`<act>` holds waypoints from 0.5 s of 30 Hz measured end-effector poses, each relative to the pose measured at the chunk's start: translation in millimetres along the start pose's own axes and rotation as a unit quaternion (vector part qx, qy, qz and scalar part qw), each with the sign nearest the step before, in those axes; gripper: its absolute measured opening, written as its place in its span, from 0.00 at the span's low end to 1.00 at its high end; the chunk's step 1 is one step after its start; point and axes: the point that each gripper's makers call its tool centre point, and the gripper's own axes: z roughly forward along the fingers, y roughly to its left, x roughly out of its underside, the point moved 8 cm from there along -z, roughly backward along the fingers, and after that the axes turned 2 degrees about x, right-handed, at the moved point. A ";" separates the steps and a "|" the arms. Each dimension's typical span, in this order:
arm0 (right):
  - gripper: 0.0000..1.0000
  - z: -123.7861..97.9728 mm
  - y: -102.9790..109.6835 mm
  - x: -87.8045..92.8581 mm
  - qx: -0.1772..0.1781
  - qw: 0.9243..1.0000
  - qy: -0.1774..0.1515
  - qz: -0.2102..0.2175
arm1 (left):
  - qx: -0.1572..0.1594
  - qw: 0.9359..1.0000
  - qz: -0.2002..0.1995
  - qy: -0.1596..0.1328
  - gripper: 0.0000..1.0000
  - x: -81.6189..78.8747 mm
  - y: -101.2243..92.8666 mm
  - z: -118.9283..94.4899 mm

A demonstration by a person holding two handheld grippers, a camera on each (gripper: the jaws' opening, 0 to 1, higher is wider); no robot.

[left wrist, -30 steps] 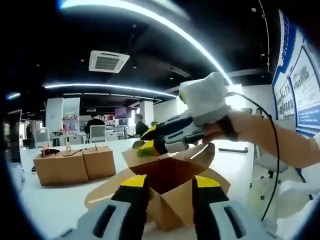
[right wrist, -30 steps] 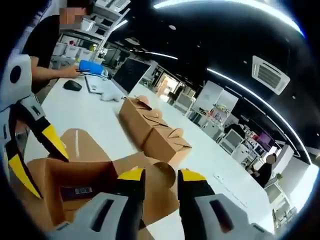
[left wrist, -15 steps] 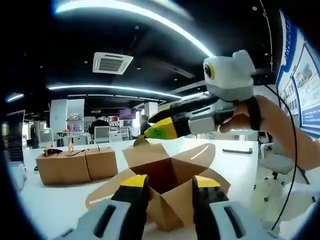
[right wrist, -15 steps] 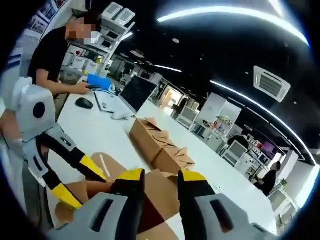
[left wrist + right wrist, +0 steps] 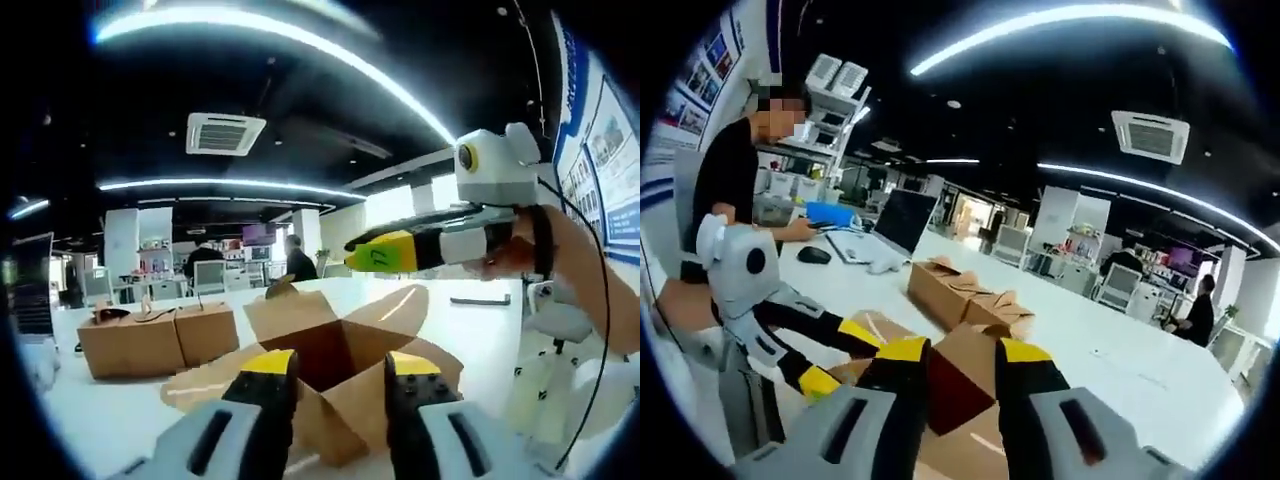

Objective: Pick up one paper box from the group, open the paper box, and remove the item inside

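The right gripper (image 5: 362, 256), jaws pressed together on nothing, has been lifted clear of the opened paper box (image 5: 340, 372) at lower centre of the left gripper view, having been down among its flaps a second earlier. The left gripper (image 5: 328, 362) is held apart around the box's near wall. No writing can be read. Two closed boxes (image 5: 157, 338) are seen at left on the white table (image 5: 90, 415).

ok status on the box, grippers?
Left gripper open at the open paper box. Right gripper above it, jaws together, nothing visibly held. Flaps spread; inside dark, item not visible. Closed boxes aside.
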 end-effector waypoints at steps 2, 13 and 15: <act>0.27 -4.9 -0.5 3.3 0.003 1.000 -0.002 0.005 | 0.004 1.000 -0.006 -0.006 0.37 -2.8 0.8 -0.4; 0.27 -37.0 3.3 21.5 0.002 0.999 -0.019 0.039 | 0.033 0.998 -0.035 -0.027 0.36 -24.7 10.8 -13.9; 0.27 -43.5 1.5 21.8 0.003 0.998 -0.025 0.050 | 0.053 0.997 -0.047 -0.028 0.36 -29.6 11.6 -19.5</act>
